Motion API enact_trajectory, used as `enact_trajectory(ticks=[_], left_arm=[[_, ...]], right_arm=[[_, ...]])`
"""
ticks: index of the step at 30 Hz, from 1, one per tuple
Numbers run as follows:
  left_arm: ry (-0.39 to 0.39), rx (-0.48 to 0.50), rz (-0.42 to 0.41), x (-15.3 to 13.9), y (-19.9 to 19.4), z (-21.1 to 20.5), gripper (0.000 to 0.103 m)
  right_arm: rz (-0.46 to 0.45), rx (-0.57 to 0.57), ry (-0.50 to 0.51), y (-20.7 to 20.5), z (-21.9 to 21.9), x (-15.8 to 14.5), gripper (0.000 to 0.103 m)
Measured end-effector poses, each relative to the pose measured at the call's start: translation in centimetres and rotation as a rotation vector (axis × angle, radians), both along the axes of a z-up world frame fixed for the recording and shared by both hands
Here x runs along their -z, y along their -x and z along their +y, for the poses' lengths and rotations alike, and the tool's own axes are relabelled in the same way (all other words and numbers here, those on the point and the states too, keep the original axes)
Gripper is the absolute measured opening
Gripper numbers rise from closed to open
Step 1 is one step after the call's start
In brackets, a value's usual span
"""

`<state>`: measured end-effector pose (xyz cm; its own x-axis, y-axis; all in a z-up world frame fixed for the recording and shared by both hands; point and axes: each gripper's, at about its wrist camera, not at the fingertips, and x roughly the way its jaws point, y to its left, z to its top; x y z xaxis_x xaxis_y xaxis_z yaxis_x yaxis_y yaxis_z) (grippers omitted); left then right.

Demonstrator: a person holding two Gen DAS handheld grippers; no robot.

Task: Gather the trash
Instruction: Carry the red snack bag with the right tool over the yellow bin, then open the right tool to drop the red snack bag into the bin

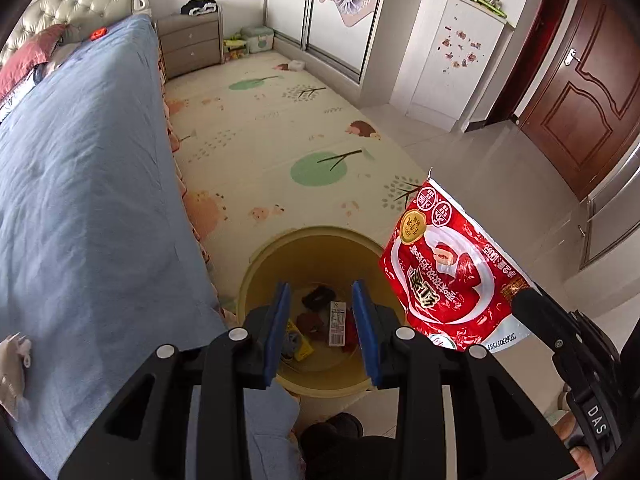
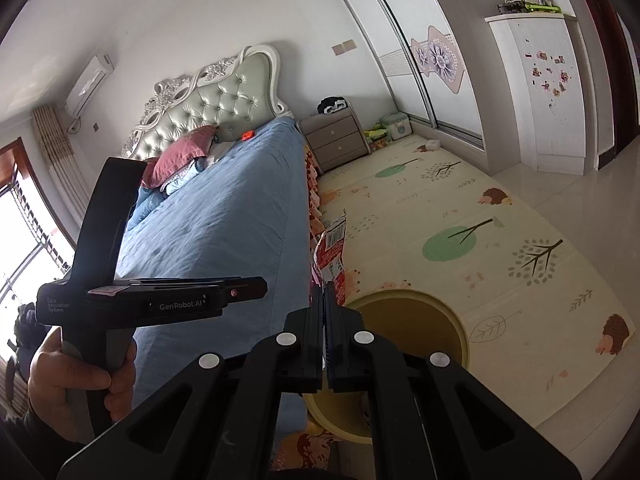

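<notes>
A yellow round trash bin (image 1: 256, 264) stands on the floor beside the bed, with several wrappers and scraps (image 1: 337, 322) at its bottom. My left gripper (image 1: 322, 332) is open and empty, directly above the bin. My right gripper (image 2: 324, 300) is shut on a red snack bag (image 2: 332, 252), which sticks up edge-on between the fingers. In the left wrist view the same red bag (image 1: 444, 272) hangs to the right of the bin rim, held at its lower right corner by the right gripper (image 1: 524, 300). The bin also shows in the right wrist view (image 2: 452, 320).
A bed with a blue cover (image 1: 80, 184) runs along the left, touching the bin. A patterned play mat (image 1: 272, 128) covers the floor ahead. A grey nightstand (image 1: 190, 42), a white cabinet (image 1: 444, 56) and a brown door (image 1: 580, 96) stand further off.
</notes>
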<state>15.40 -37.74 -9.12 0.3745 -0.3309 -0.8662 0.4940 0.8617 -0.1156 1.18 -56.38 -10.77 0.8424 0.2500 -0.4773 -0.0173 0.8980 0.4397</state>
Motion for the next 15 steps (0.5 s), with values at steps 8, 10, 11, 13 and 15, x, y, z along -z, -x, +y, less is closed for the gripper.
enact_trajectory(ticks=[8, 10, 11, 13, 15], left_arm=[[-0.025, 0.002, 0.111, 4.4, -2.4, -0.8, 0.034], [-0.032, 0.001, 0.118, 4.9, -2.8, -0.9, 0.033], [-0.033, -0.003, 0.124, 5.1, -2.9, -0.9, 0.034], [-0.032, -0.006, 0.138, 5.4, -3.1, -0.8, 0.033], [-0.034, -0.006, 0.149, 5.7, -3.3, -0.9, 0.034]], right_arm=[[0.084, 0.014, -0.026, -2.0, -0.9, 3.7, 0.002], [0.099, 0.008, -0.038, -2.6, -0.8, 4.4, 0.002], [0.104, 0.006, -0.039, -2.7, -0.7, 4.6, 0.002], [0.116, 0.005, -0.042, -3.1, -0.6, 5.0, 0.002], [0.124, 0.006, -0.044, -3.3, -0.6, 5.4, 0.002]])
